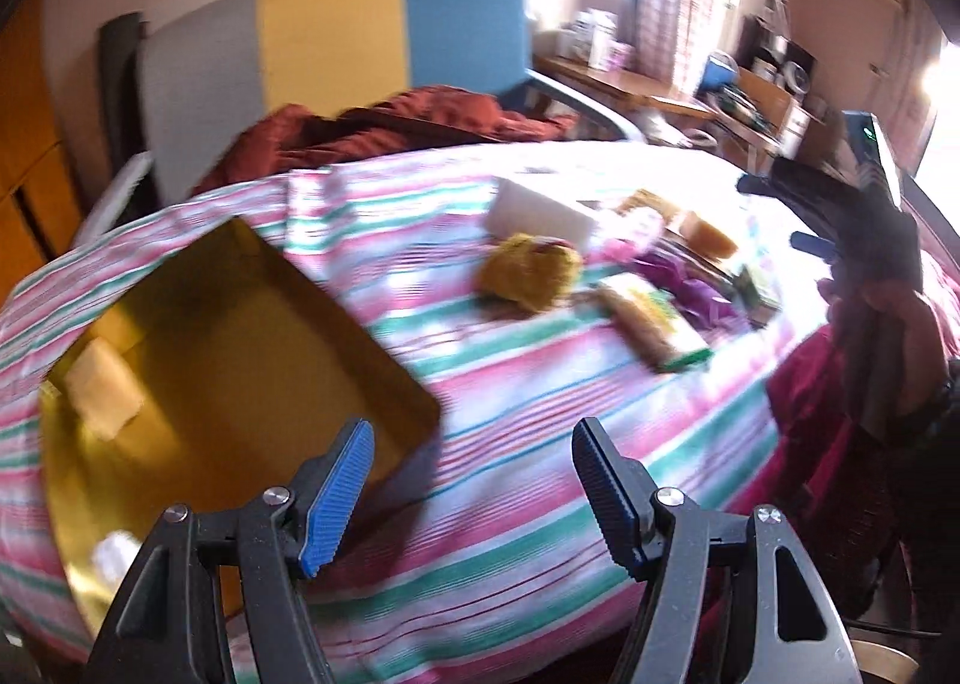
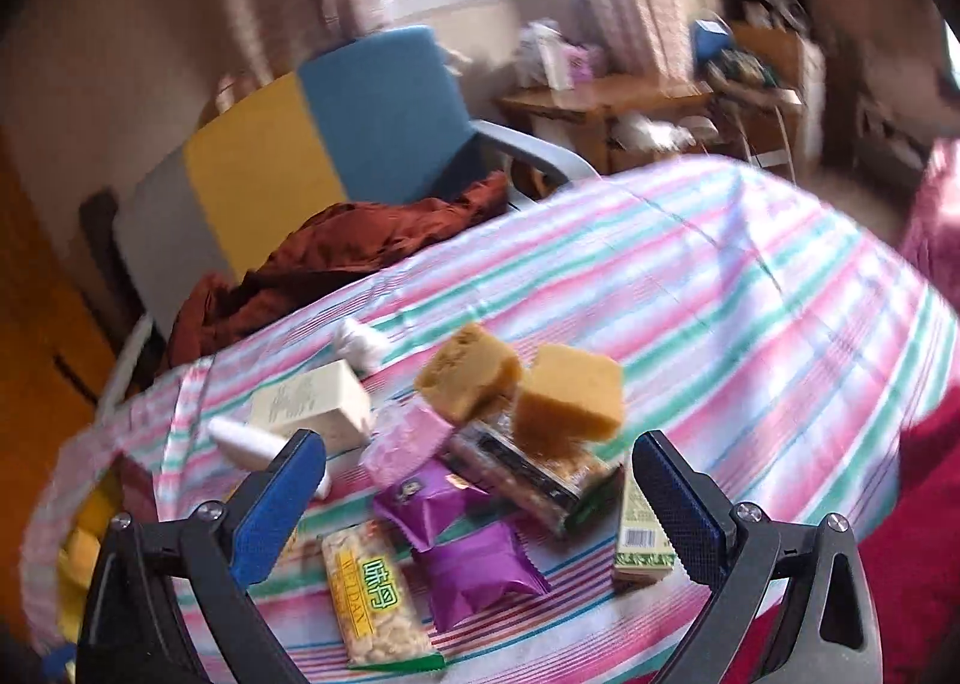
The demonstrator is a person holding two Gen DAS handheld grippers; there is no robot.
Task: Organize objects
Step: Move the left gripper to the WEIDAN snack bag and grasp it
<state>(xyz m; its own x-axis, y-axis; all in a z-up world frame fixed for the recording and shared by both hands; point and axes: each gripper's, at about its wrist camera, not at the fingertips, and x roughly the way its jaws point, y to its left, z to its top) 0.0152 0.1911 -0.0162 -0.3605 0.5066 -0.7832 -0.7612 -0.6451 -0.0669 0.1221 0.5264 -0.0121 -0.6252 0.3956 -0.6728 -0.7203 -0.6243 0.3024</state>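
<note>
Left wrist view: left gripper spread wide, empty, above the striped cloth; right gripper likewise.

Both views smear with motion. The gold tray runs behind the left gripper; the snack pile by the bedspread's far edge blurs together.

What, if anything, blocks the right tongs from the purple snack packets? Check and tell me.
Nothing visible does. The right tongs stand open and empty right above the pile, and the two purple packets lie on top of the striped cloth in the gap between the fingers. The peanut bar lies beside them, not over them.
</note>
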